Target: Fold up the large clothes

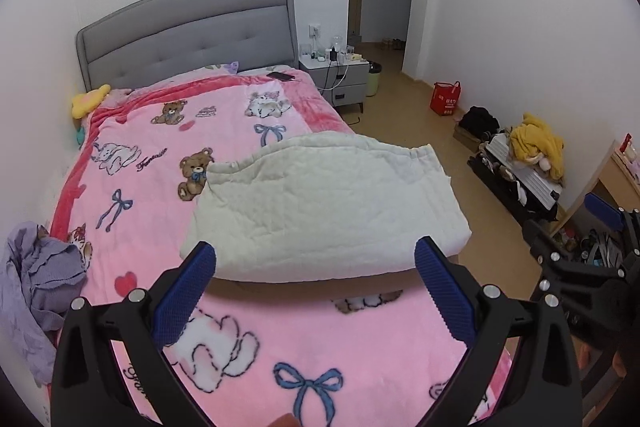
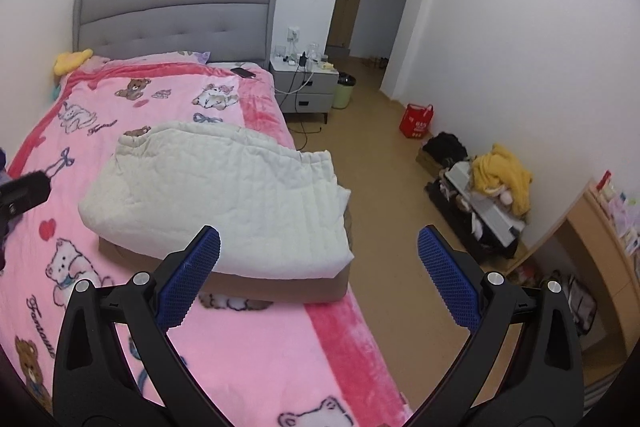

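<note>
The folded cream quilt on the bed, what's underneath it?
Under the cream quilt a brown layer shows along its near edge, lying on the pink blanket. How far it extends, or anything else beneath, is covered.

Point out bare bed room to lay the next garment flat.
Free: pink blanket between the cream folded quilt and the headboard, and the near strip before both open hand-held grippers. Crowded: purple clothes at the left edge; the quilt overhangs the right edge.
</note>
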`<state>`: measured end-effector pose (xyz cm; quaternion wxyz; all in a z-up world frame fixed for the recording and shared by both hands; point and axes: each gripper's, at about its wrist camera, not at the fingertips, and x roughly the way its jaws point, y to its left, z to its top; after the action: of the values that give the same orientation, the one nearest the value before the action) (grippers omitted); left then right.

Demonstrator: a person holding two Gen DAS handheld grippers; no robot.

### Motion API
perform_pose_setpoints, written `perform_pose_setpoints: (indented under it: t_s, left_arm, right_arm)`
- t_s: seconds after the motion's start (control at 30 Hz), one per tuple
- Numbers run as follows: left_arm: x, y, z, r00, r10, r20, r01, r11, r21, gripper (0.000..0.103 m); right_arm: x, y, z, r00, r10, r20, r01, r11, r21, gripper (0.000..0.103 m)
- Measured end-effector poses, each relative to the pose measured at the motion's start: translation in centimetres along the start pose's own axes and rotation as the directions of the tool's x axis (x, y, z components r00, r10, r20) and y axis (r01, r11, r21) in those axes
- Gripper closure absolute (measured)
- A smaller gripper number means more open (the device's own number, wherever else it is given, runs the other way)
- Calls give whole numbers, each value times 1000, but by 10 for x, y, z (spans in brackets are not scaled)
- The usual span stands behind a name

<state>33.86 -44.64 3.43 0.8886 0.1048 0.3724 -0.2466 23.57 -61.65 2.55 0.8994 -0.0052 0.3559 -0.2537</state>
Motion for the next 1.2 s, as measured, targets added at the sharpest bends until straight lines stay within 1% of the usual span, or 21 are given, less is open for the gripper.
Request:
perform_pose_setpoints:
  t_s: [0.03, 0.07, 0.2, 0.27, 0.33, 0.4, 0.57, 0.73, 0.97, 1.2]
  left_arm:
    - [3, -1, 2, 1000, -12, -7, 12, 1000, -5, 5]
    - [6, -1, 4, 1000, -22, -17, 22, 1000, -20, 5]
    - [18, -3, 13, 998, -56, -35, 53, 996, -73, 5]
    - [24, -5, 14, 996, -70, -47, 66, 994, -85, 5]
    - [27, -7, 14, 998, -47, -45, 43, 996, -81, 5]
    - [29, -10, 16, 999, -26, -40, 23, 998, -60, 5]
    - [31, -11, 20, 999, -32, -42, 29, 998, -64, 5]
    - [30, -16, 22, 1000, -4, -23, 4, 1000, -19, 5]
    - [30, -20, 24, 999, -24, -30, 24, 1000, -10, 5]
    - [31, -22, 26, 999, -26, -29, 26, 1000, -1, 5]
  right_arm:
    - [1, 0, 1, 1000, 9, -9, -9, 1000, 3, 8]
    - [4, -3, 3, 999, 37, -18, -36, 999, 18, 8]
    - [14, -10, 7, 996, 86, -28, -84, 994, 65, 8]
    - [20, -13, 9, 995, 94, -34, -91, 992, 83, 8]
    - [24, -14, 10, 994, 109, -30, -105, 990, 97, 8]
    - [25, -15, 11, 994, 105, -27, -102, 989, 105, 8]
    - [30, -13, 14, 993, 113, -31, -109, 989, 98, 8]
    - [33, -8, 17, 993, 111, -32, -107, 990, 87, 8]
    - [32, -5, 21, 993, 113, -26, -110, 990, 83, 8]
    - [31, -5, 24, 993, 113, -23, -111, 991, 77, 8]
